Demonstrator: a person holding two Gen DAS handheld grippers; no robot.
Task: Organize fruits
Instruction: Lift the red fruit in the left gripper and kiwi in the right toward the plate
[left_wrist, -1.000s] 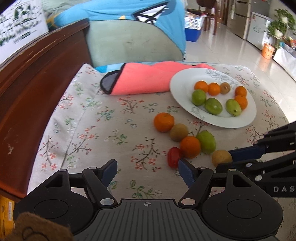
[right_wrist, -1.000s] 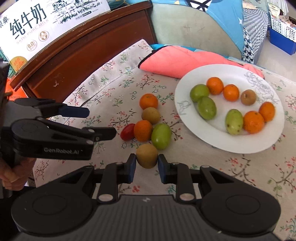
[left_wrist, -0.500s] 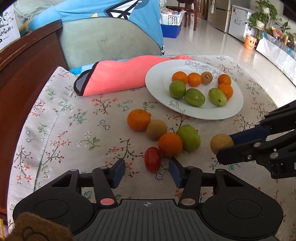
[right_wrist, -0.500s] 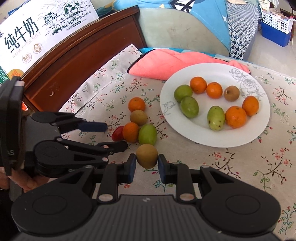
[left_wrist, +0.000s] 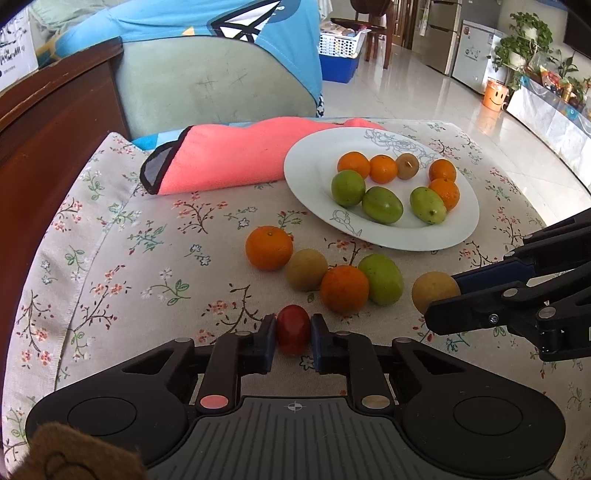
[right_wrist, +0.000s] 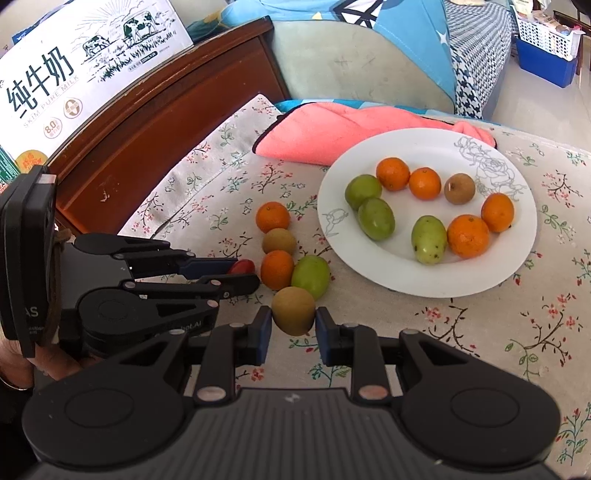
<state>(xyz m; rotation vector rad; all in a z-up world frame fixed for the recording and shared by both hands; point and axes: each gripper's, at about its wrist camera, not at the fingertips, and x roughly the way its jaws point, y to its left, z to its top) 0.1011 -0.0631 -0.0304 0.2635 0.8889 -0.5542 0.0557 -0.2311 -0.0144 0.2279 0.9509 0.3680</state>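
Your left gripper (left_wrist: 293, 341) is clenched on the small red fruit (left_wrist: 293, 333), which seems to rest on the floral cloth (left_wrist: 129, 258), though the contact below it is hidden. Your right gripper (right_wrist: 293, 329) grasps the brown round fruit (right_wrist: 293, 310) just beside the green fruit (right_wrist: 311, 276) and the orange (right_wrist: 277, 269). The white plate (right_wrist: 517, 258) lies near them on the cloth with eight fruits on it, and the pink towel (left_wrist: 236, 158) touches its far rim
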